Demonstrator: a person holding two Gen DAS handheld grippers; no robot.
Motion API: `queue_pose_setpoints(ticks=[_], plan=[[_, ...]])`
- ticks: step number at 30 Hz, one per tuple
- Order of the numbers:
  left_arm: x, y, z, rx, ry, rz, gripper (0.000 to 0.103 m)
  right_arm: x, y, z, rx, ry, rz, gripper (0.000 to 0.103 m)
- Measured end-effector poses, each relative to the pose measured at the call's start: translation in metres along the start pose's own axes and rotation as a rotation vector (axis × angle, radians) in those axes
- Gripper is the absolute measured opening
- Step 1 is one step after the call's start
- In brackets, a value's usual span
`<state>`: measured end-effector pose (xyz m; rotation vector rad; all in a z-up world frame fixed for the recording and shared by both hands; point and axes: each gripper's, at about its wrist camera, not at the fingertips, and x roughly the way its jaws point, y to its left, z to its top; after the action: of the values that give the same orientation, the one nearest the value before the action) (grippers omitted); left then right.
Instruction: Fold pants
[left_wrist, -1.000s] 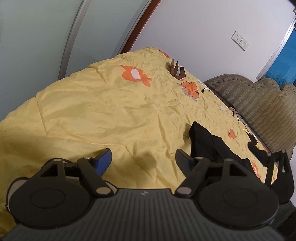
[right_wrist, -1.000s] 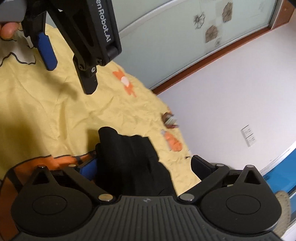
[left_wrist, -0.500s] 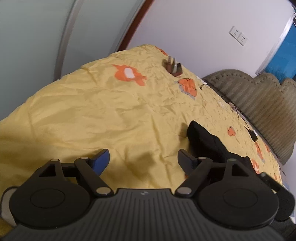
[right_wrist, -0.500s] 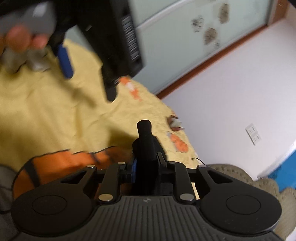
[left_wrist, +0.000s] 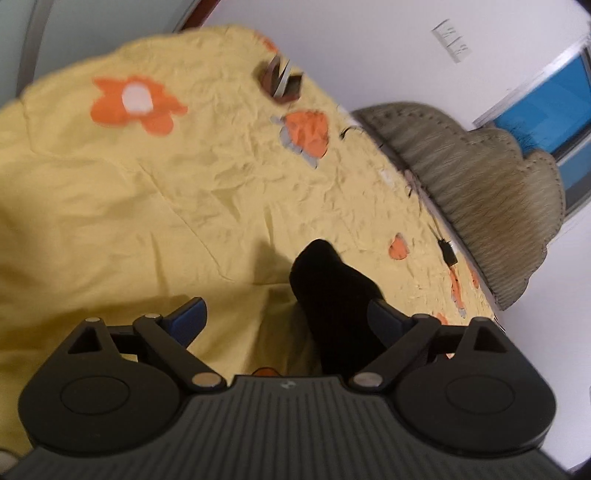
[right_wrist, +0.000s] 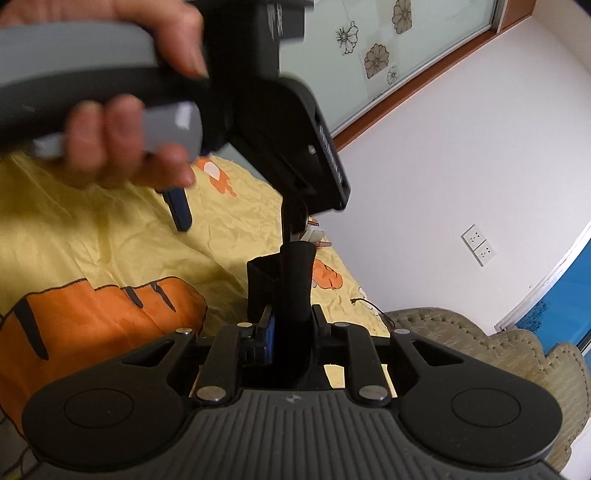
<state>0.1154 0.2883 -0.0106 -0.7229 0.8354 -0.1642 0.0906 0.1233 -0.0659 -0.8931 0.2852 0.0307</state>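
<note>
The black pants (left_wrist: 332, 291) lie bunched on a yellow bedspread (left_wrist: 147, 192) with orange prints. My left gripper (left_wrist: 284, 314) is open, and an end of the pants sits between its fingers, close to the right finger. In the right wrist view my right gripper (right_wrist: 291, 321) is shut on a pinched fold of the pants (right_wrist: 291, 280), which sticks up past the pads. The left gripper (right_wrist: 236, 221), held in a hand (right_wrist: 122, 147), hangs open just above and beyond that fold.
A padded grey-green headboard (left_wrist: 480, 192) runs along the bed's right side. A small brown and white object (left_wrist: 280, 81) lies far on the bedspread. A black cable with a plug (left_wrist: 447, 251) lies near the headboard. White wall and glass panels stand behind.
My right gripper shut on the pants and lifted a fold. My left gripper moved right and nearer, so the pants now sit between its open fingers.
</note>
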Motion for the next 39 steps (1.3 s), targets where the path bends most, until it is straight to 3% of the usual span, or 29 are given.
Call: queue_pose_setpoints(ticks=[4,7,10,12,15,17,20,22,30,31,32,35,37,39], plan=[[0.020,0.004,0.009,-0.079,0.036,0.019,0.094,0.000,-0.003,-0.003,0.007,0.000,-0.002,0.018],[0.023,-0.005,0.015,-0.112,0.044,-0.050,0.094,0.000,-0.001,-0.006,-0.007,-0.003,0.000,0.018],[0.018,-0.020,0.013,-0.063,0.046,-0.083,0.095,0.001,-0.003,-0.006,-0.001,-0.001,0.001,0.018],[0.019,-0.024,0.012,-0.025,0.039,-0.065,0.096,0.002,-0.005,-0.007,0.009,0.001,-0.001,0.018],[0.020,-0.011,0.007,-0.022,0.077,-0.112,0.099,0.003,-0.007,-0.010,0.009,0.008,-0.005,0.018],[0.017,0.006,0.005,-0.075,0.072,-0.124,0.100,0.002,-0.010,-0.012,0.016,0.006,-0.005,0.018],[0.021,0.022,0.005,-0.218,0.081,-0.229,0.101,0.002,-0.007,-0.014,0.009,0.001,-0.002,0.018],[0.025,0.019,0.004,-0.248,0.078,-0.296,0.102,0.000,-0.005,-0.013,0.006,-0.004,0.004,0.018],[0.071,-0.027,0.014,-0.128,0.147,-0.218,0.102,-0.006,0.000,-0.015,-0.031,-0.010,0.010,0.017],[0.077,-0.032,0.015,-0.100,0.150,-0.190,0.097,-0.007,0.002,-0.016,-0.039,-0.013,0.011,0.017],[0.081,-0.037,0.016,-0.072,0.151,-0.160,0.079,-0.008,0.003,-0.016,-0.042,-0.013,0.009,0.018],[0.084,-0.049,0.013,0.014,0.170,-0.124,0.041,-0.008,-0.002,-0.019,-0.019,-0.004,0.008,0.018],[0.077,-0.061,0.009,0.112,0.144,-0.077,0.027,-0.009,-0.008,-0.022,0.008,0.001,0.002,0.018],[0.068,-0.068,0.003,0.139,0.117,-0.054,0.021,-0.009,-0.012,-0.024,0.030,0.008,0.000,0.018]])
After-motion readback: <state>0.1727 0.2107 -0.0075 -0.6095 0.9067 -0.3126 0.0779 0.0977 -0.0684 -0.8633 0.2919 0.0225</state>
